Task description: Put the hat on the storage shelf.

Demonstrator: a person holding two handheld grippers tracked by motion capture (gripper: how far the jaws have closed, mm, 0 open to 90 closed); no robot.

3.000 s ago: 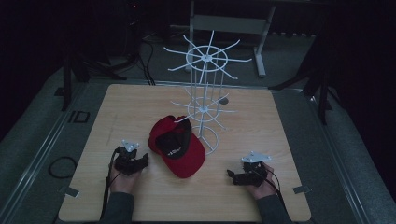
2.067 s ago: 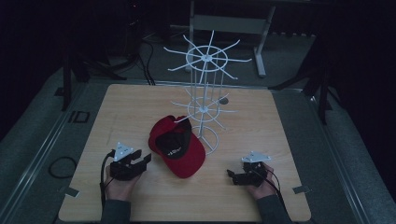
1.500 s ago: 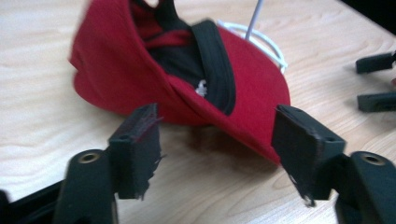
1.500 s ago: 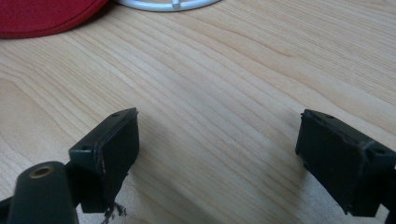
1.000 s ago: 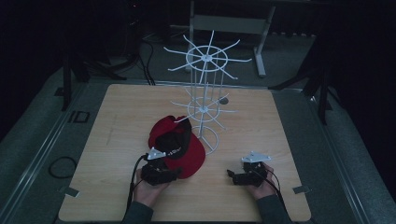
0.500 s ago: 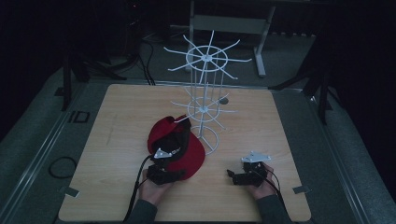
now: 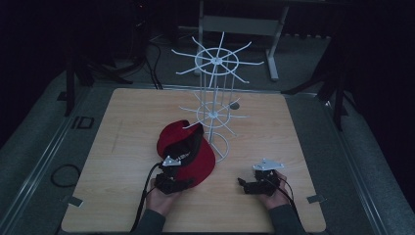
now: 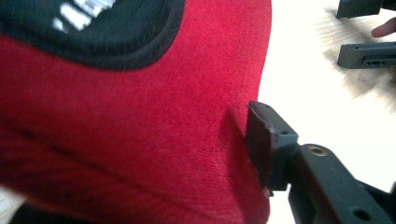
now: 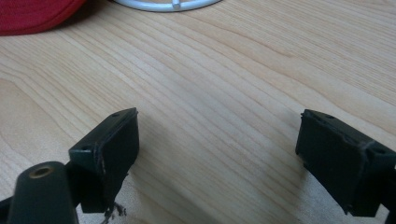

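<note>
The red cap (image 7: 188, 152) lay straight ahead of the left tool (image 7: 172, 175), brim toward it and crown beyond, so its long axis ran on from the tool toward the white wire rack (image 7: 214, 105). That line is what the coming move turns on: the rack stood past the cap and a little to the right of the left tool, so a lift would have to carry the cap forward along its own length.

In the left gripper view the red brim (image 8: 140, 140) sat between the jaws, and one black pad (image 8: 268, 140) pressed into the cloth hard enough to dimple it (the other pad was hidden under the fabric). The jaws had just been closing, narrowing onto the brim, and I judge the grip made or all but made.

The right tool (image 7: 257, 182) rested on the bench (image 7: 122, 122) well to the right of the cap, jaws spread wide on bare wood with nothing between them. The left hand was plainly the nearer, and the work looked to be its own.
</note>
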